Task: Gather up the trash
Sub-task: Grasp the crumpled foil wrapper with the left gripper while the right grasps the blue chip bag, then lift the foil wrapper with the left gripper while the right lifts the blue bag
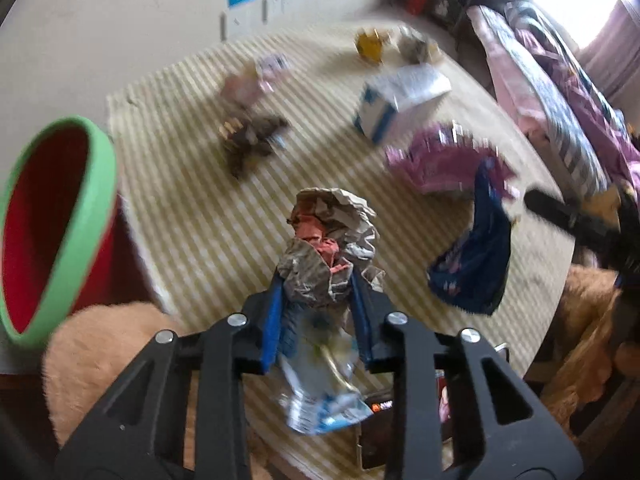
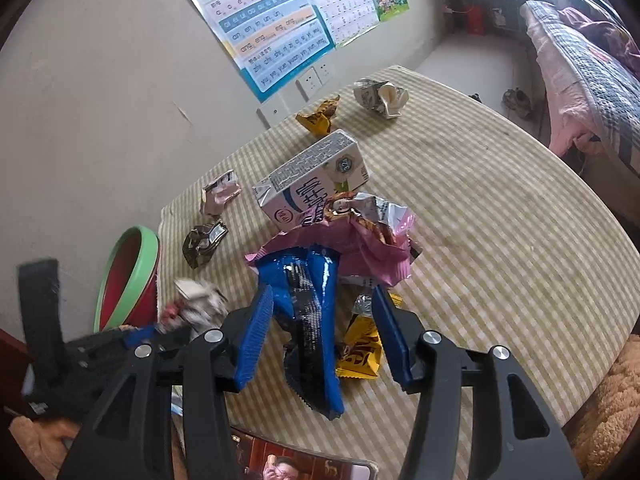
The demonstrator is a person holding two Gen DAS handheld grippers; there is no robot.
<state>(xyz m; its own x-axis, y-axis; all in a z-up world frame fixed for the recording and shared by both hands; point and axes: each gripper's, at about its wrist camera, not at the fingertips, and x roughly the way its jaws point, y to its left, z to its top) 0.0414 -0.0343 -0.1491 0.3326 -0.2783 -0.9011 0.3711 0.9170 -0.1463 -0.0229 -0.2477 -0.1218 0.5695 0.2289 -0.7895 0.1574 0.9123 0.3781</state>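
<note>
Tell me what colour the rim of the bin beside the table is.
Green, around a red inside. The bin shows best in the left wrist view.

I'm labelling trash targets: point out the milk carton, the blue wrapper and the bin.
milk carton (image 2: 312,178): right wrist view, its side face.
blue wrapper (image 2: 310,320): right wrist view, its middle.
bin (image 1: 98,184): left wrist view, its green rim.

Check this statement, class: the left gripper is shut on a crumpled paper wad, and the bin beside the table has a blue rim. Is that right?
One detail is wrong. The left gripper is shut on the crumpled paper wad, but the bin beside the table has a green rim, not blue; inside it is red. The left wrist view shows this.
</note>
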